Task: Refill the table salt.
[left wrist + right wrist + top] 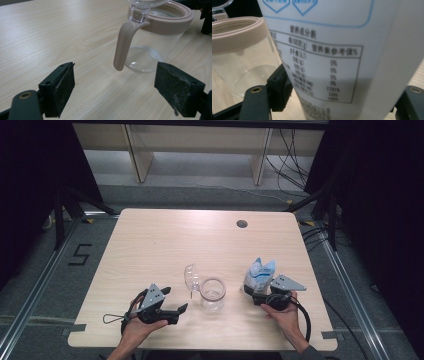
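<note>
The left gripper (176, 301) stood wide open and empty, the glass jar (213, 294) at its two o'clock. The right gripper (256, 291) clamped a white pouch (260, 274) at the jar's three o'clock.

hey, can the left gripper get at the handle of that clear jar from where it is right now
Probably yes. The left gripper is open, and the jar's beige handle hangs ahead of its jaws with bare table between. The glass jar stands upright, lid flipped open; the right gripper with its pouch is on the far side.

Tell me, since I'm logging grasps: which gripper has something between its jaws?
The right gripper, clamped on the white-and-blue pouch; the left gripper is open and empty.
</note>
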The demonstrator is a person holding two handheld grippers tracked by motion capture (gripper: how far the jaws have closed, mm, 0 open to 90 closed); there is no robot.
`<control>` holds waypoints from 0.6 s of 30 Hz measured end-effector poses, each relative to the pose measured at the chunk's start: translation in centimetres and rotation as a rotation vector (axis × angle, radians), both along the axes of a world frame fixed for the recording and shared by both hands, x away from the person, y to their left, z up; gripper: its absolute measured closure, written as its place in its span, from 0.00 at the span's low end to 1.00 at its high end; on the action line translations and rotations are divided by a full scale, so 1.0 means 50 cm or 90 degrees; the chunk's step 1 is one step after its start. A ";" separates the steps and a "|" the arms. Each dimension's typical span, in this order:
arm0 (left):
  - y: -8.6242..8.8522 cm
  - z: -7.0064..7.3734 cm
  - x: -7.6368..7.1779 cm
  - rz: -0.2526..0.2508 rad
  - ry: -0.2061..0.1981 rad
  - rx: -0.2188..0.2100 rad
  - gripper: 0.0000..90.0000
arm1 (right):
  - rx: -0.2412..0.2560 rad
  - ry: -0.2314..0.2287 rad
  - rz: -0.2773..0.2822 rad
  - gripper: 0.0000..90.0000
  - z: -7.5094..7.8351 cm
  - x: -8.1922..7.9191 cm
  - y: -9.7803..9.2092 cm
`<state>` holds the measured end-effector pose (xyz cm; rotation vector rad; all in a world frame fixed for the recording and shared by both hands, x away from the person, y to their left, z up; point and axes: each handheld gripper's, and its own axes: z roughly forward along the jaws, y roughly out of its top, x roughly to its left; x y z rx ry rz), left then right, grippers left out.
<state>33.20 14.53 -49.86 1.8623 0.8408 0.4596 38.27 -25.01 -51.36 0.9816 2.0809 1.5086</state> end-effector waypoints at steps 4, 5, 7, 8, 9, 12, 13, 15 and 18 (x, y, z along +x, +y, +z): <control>0.000 0.000 0.000 0.000 0.000 0.000 0.18 | -0.005 -0.015 0.001 0.37 -0.002 0.002 0.000; 0.000 0.000 0.000 0.000 0.000 0.000 0.18 | -0.005 -0.015 0.001 0.37 -0.002 0.002 0.000; 0.000 0.000 0.000 0.000 0.000 0.001 0.18 | -0.011 -0.019 -0.002 0.37 -0.002 0.002 0.000; 0.000 0.000 0.000 -0.001 0.000 0.001 0.18 | -0.011 -0.019 -0.002 0.37 -0.002 0.002 0.000; 0.000 0.000 0.000 -0.001 0.000 0.001 0.18 | -0.011 -0.019 -0.002 0.37 -0.002 0.002 0.000; -0.001 0.000 0.001 -0.005 -0.002 0.001 0.18 | 0.000 -0.009 0.000 0.38 -0.002 0.001 0.001; -0.002 0.000 0.001 -0.006 -0.002 -0.001 0.18 | -0.002 -0.012 0.000 0.38 -0.002 0.002 0.000; -0.002 0.000 0.001 -0.005 -0.001 0.004 0.18 | -0.002 -0.005 0.001 0.38 -0.002 0.003 0.001; -0.004 0.000 0.001 -0.009 0.000 0.002 0.19 | -0.011 -0.006 0.003 0.40 -0.001 0.004 0.004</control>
